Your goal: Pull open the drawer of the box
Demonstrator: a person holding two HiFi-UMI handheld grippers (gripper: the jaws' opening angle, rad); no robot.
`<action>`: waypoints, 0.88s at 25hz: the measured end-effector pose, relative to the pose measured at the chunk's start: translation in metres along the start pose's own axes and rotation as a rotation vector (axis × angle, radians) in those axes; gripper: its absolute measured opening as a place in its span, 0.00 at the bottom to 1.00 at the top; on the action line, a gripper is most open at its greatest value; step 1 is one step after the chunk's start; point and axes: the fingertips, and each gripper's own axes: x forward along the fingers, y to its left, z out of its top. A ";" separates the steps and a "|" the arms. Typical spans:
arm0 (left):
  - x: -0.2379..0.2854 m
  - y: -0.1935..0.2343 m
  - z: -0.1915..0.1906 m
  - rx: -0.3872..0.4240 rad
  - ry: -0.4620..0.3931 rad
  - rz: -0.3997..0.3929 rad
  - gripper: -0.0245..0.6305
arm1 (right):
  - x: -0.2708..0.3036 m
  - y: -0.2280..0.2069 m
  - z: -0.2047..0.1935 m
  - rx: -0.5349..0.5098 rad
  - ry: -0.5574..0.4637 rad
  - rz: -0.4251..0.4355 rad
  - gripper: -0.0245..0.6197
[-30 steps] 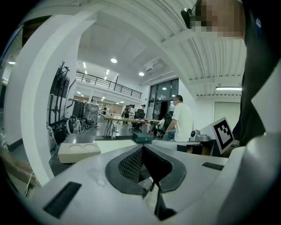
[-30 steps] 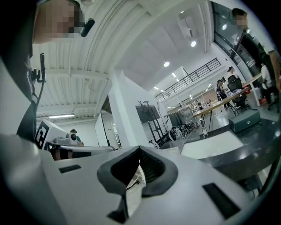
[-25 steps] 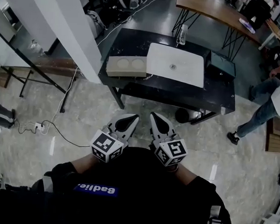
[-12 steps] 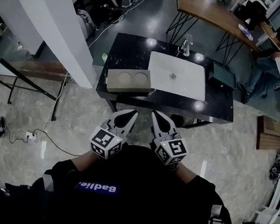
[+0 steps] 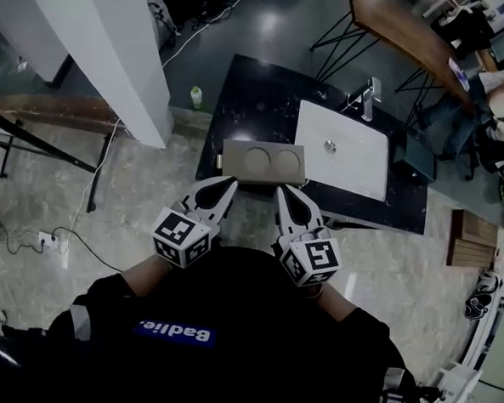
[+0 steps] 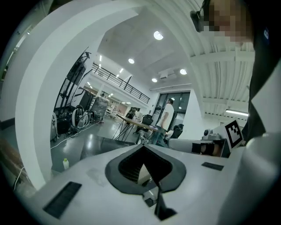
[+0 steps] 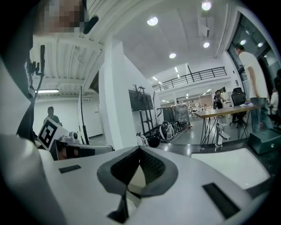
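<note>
The box [image 5: 264, 161] is a flat beige block with two round hollows in its top, lying at the near edge of the black table [image 5: 245, 85]. No drawer front or handle can be made out on it. My left gripper [image 5: 228, 184] is shut, its tip just short of the box's near left corner. Beside it, my right gripper [image 5: 285, 193] is also shut, its tip below the box's near right corner. Both hold nothing. In the left gripper view the jaws [image 6: 143, 147] meet at a point. The right gripper view shows those jaws [image 7: 139, 149] closed too.
A white board [image 5: 345, 151] with a small knob lies on the table right of the box, and a dark case [image 5: 416, 157] beyond it. A thick white pillar [image 5: 108, 51] stands at the left. A small bottle [image 5: 195, 97] is on the floor. People stand at the far right.
The table and box have come much closer and now lie right in front of both gripper tips. Both grippers have stayed shut and side by side.
</note>
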 end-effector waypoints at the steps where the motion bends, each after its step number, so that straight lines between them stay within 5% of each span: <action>1: 0.000 0.010 0.002 -0.004 0.004 -0.006 0.04 | 0.008 0.004 0.003 -0.014 0.002 -0.002 0.04; 22: 0.000 0.110 -0.030 -0.220 0.086 0.064 0.04 | 0.099 -0.026 -0.008 -0.164 0.069 -0.053 0.04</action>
